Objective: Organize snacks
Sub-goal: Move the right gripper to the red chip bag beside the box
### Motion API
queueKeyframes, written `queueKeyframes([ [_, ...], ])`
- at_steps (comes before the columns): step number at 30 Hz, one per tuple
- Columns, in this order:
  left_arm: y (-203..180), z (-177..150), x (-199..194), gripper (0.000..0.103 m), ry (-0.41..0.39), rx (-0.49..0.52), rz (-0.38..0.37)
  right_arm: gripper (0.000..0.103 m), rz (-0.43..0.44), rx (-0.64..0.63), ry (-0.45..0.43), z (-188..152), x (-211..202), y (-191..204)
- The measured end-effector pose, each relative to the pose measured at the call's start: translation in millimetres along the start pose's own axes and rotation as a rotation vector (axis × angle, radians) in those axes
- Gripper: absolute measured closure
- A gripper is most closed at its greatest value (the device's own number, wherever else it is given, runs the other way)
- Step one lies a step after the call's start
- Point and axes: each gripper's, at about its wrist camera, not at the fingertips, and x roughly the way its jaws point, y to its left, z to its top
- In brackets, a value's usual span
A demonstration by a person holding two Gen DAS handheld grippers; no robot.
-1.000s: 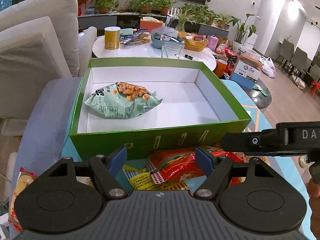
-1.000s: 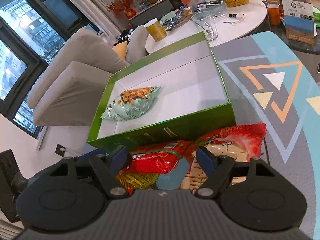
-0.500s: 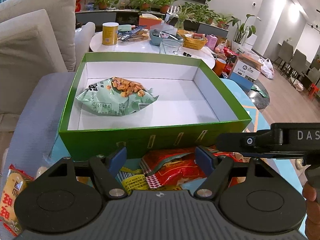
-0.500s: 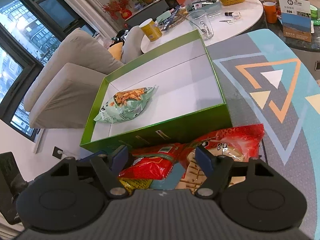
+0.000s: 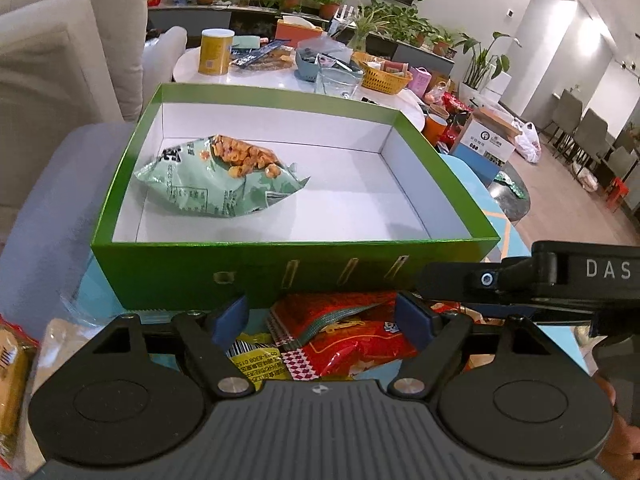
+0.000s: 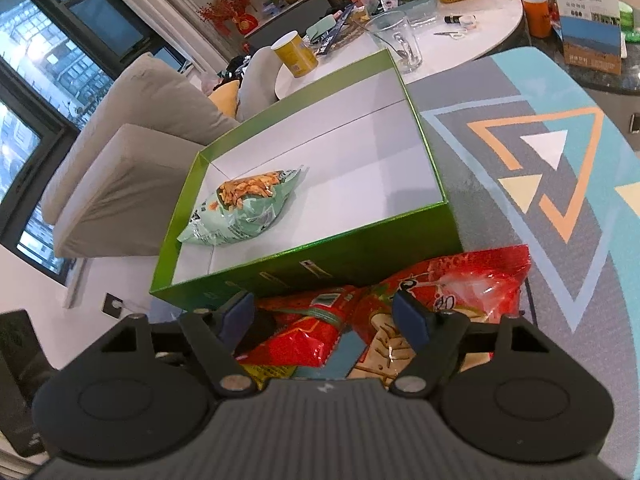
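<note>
A green box with a white inside stands ahead of both grippers, and a pale green snack bag lies in its left half. In front of the box's near wall lies a heap of packets. My left gripper hovers over a red snack bag; its jaws are opening and the pads touch nothing. A yellow packet lies beside that bag. My right gripper hangs above the same red bag and a bigger red bag, jaws opening, nothing pressed. Its black finger shows on the right of the left wrist view.
Behind the box a round white table carries a yellow can, a glass mug and a yellow basket. A beige sofa is at the left. Another packet lies far left. The patterned cloth stretches to the right.
The left gripper's jaws stand slightly wider and its view has tilted a little. The box and the packets lie where they were; the right gripper has hardly shifted.
</note>
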Motion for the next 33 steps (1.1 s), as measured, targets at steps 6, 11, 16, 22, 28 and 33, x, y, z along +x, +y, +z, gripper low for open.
queueKeyframes([
  [6,1,-4,2,0.025,-0.018,-0.001,-0.017,0.015,0.0,0.002,0.003,1,1,-1],
  [11,1,-8,4,0.04,-0.033,0.004,-0.079,0.015,0.002,0.01,0.004,1,4,-3],
  [16,0,-8,6,0.039,-0.011,0.014,-0.085,0.016,0.002,0.014,0.022,4,4,-4],
  [22,-2,-9,7,0.038,0.008,0.03,-0.092,0.013,0.048,0.047,0.102,16,8,-13],
  [28,9,-15,5,0.034,0.045,0.002,-0.109,0.008,0.009,-0.017,0.172,18,10,-11],
  [33,8,-19,2,0.034,0.032,0.019,-0.104,0.008,0.053,0.022,0.152,20,5,-15],
])
